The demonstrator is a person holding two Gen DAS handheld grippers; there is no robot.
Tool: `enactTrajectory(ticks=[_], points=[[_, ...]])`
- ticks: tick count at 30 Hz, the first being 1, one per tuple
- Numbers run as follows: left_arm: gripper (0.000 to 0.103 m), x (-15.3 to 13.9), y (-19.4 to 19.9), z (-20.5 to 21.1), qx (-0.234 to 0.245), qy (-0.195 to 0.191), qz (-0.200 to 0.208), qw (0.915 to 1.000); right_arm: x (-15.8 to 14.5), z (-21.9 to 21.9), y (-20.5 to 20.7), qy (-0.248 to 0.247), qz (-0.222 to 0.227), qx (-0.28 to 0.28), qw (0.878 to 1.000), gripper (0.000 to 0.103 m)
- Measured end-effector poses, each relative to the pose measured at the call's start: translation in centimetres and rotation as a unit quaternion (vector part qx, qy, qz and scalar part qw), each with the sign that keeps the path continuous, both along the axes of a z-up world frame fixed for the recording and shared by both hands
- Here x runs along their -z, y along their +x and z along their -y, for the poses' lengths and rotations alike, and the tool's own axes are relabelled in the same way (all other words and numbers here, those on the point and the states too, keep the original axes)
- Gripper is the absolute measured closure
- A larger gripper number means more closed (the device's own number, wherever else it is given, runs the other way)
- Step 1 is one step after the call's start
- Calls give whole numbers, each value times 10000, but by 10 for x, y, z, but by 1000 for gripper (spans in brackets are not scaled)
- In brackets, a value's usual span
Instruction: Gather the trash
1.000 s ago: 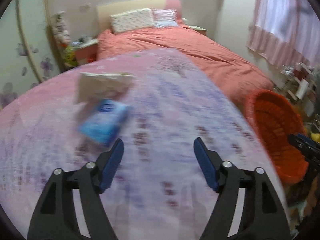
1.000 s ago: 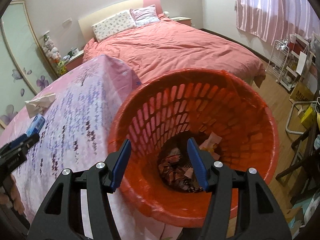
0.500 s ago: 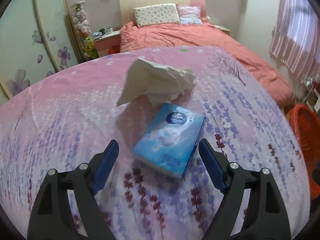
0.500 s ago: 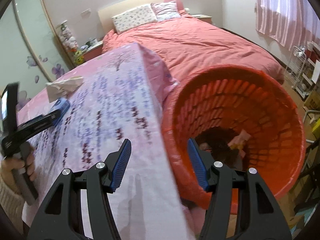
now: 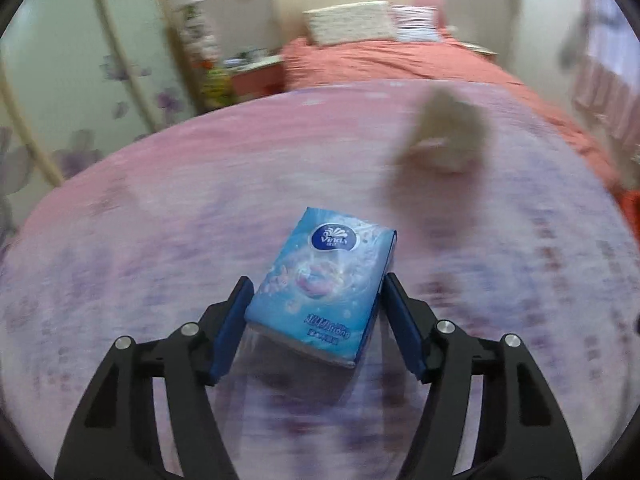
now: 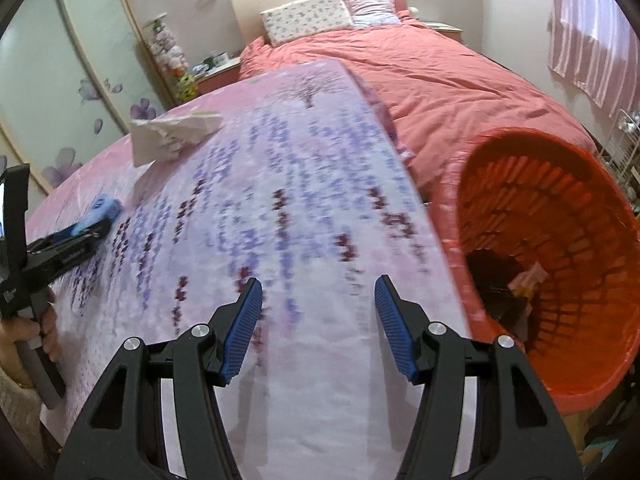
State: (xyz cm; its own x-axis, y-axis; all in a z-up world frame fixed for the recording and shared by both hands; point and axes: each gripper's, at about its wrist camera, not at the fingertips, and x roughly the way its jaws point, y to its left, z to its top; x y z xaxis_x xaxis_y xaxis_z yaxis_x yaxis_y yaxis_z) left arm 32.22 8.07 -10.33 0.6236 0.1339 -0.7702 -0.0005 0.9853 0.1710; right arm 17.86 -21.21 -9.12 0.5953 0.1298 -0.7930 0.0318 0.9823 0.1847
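**Left claw around the tissue pack, right claw free over the table**

The left gripper has its blue fingers on either side of a blue tissue pack that lies on the table, which is covered by a pink cloth with purple flower print. The left finger looks to be touching the pack's side and the right finger sits just beside it; whether the claw is truly clenched on the pack cannot be told from this view. The pack carries a dark blue oval logo that reads "Vinda" at its far end, and near its close edge a line of white writing with the word "strong" readable. Beyond the pack, toward the far right part of the table, lies a crumpled white tissue, blurred and apart from the pack.

The right gripper hovers above the near right part of the table with its jaws spread wide and nothing between them. In the right wrist view the tissue sits near the table's far left corner, and the pack shows as a small blue patch at the left edge, at the tips of the left gripper. An orange basket stands just past the table's right edge, with scraps at its bottom. A bed with a coral cover lies behind
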Motion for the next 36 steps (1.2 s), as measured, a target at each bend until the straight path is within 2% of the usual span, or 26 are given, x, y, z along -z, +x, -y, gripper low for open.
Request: enactTrajectory(ticks=[4,7,9,17,22,24,26,28,31,36], points=[[38,0,9,-56,-754,-248,-43,9968,-1,-23,10,44,36,-196,9998,42],[38,-1,12,-79,-954,-554,-58,9939,-4,-41,21,68,120,-316,9994,42],[37,0,14,-86,-989,-779,-70,9920,-6,-58,33,105,213,-395,9989,42],[37,2,11,-93,-987,-796,-74,9919,-22,-118,98,190,677,-446,9965,32],[37,3,9,-92,-990,-800,-72,9918,-18,-149,141,-91,720,-365,9967,32],[36,3,9,-92,-990,-799,-72,9918,-12,-154,154,-197,606,-345,9974,35],[36,5,8,-97,-988,-802,-71,9918,-6,-156,161,-202,469,-327,9982,52],[35,5,8,-97,-989,-804,-71,9918,-3,-154,162,-112,355,-298,9989,59],[35,5,8,-97,-990,-804,-71,9918,-2,-152,156,-134,403,-211,9989,64],[35,5,8,-97,-990,-804,-71,9918,-2,-143,135,-109,388,-234,9989,65]])
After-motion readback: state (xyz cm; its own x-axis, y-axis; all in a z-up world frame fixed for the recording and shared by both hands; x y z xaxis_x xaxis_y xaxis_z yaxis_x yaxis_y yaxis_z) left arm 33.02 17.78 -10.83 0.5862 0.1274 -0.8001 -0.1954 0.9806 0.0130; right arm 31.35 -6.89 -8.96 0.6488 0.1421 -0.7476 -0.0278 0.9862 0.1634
